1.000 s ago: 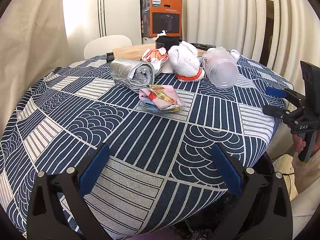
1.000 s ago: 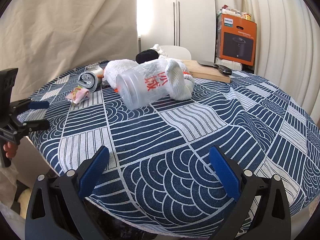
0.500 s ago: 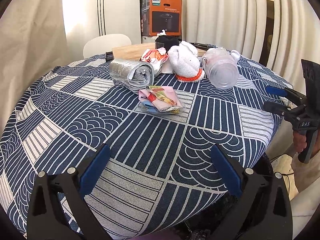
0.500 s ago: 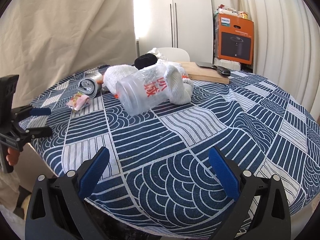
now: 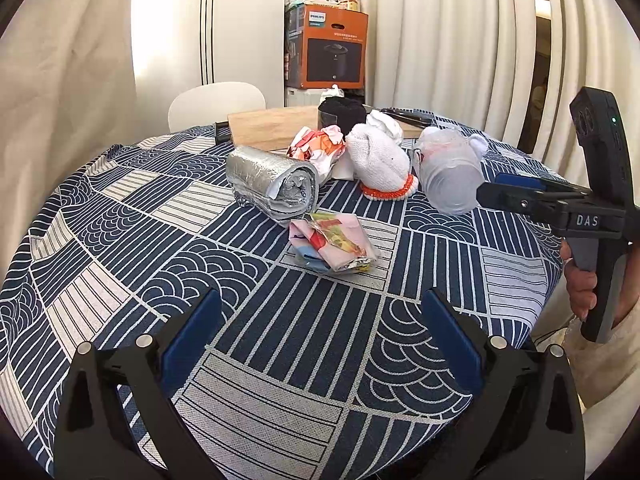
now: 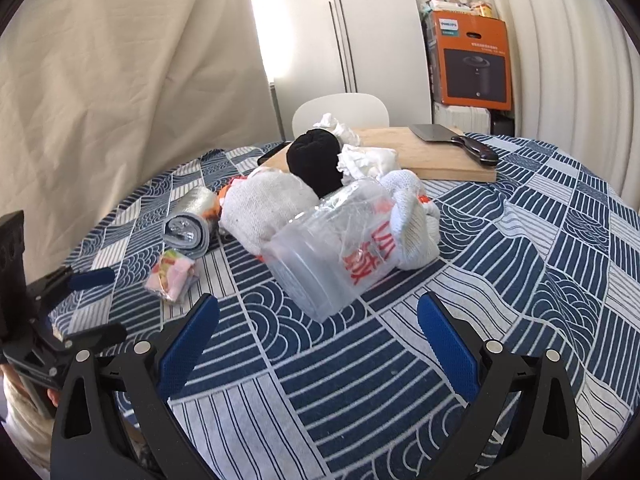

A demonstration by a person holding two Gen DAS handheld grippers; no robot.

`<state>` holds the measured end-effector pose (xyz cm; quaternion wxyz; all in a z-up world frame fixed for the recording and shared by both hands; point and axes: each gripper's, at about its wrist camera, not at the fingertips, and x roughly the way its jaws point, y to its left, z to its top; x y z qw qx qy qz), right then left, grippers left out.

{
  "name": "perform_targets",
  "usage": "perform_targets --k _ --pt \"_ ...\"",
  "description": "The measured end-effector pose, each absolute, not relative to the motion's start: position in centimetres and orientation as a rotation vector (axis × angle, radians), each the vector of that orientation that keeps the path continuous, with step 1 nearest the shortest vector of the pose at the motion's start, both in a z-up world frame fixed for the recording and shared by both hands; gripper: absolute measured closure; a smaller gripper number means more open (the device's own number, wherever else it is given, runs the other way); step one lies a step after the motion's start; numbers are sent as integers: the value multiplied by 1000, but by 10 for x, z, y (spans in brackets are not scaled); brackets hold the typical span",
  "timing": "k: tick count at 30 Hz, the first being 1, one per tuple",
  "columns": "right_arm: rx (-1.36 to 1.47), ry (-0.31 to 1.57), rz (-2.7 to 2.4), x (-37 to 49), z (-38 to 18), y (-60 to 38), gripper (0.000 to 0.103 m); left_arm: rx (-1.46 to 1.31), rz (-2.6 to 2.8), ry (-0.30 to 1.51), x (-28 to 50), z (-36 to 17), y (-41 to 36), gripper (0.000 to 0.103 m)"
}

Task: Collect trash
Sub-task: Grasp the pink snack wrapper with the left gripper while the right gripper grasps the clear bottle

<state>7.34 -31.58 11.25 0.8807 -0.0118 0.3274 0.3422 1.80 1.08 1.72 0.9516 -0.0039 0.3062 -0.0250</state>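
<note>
A crumpled pink and yellow wrapper (image 5: 332, 246) lies flat at frame centre. Behind it, a rolled silver foil bundle (image 5: 272, 184) lies on its side. At right centre, a clear plastic cup (image 5: 450, 178) lies tipped over.

Round table (image 5: 120, 240) draped in a navy-and-white patterned cloth, white chair (image 5: 216, 100) tucked in at its far side. Behind, white cupboard doors (image 6: 360, 40) washed in bright daylight, beige sheet (image 6: 120, 80) hanging on the left. Cream pleated curtains (image 5: 440, 40) on the right, orange appliance box (image 5: 334, 52) stacked beside them.
</note>
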Motion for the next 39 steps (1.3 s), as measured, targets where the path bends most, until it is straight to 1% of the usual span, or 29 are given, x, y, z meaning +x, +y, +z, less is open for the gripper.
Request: perform_targets --k 5,6,7,9,14,22,23,25,30,33,34,35,36,37,38,39 --pt "43 761 685 97 109 -299 8 -12 -85 624 20 17 12 5" --pt "49 769 684 101 108 -299 11 -5 -87 622 20 17 11 5" --pt "59 780 687 106 107 -298 28 -2 -91 621 20 18 11 5" --pt "90 793 696 111 105 -299 28 -7 -114 622 21 18 9 5" --pt "57 759 721 104 107 -301 29 -7 -113 615 22 20 5 5" --pt "-6 637 771 70 119 -322 30 -22 -95 642 37 21 -1 5" --pt "-14 621 776 66 122 -326 33 -30 -97 650 40 21 -1 5" --pt "-32 612 796 61 126 -330 50 -58 -93 670 46 20 0 5" --pt "-62 637 792 62 119 -334 49 -77 -50 705 59 18 -2 5" --pt "-54 646 804 63 114 -337 49 -97 -47 731 66 17 -1 10" --pt "-50 644 809 63 114 -338 47 -101 -45 738 68 17 -1 12" --pt "-46 643 816 63 114 -340 44 -100 -39 745 71 16 -1 14" --pt "-40 639 819 63 114 -342 40 -96 -29 752 73 16 -1 19" --pt "-32 632 818 63 115 -344 31 -90 -19 761 76 15 -2 26" --pt "-23 625 816 63 115 -347 24 -82 -7 767 78 14 -2 30" --pt "-14 624 819 63 116 -349 21 -62 13 768 79 14 -3 40"
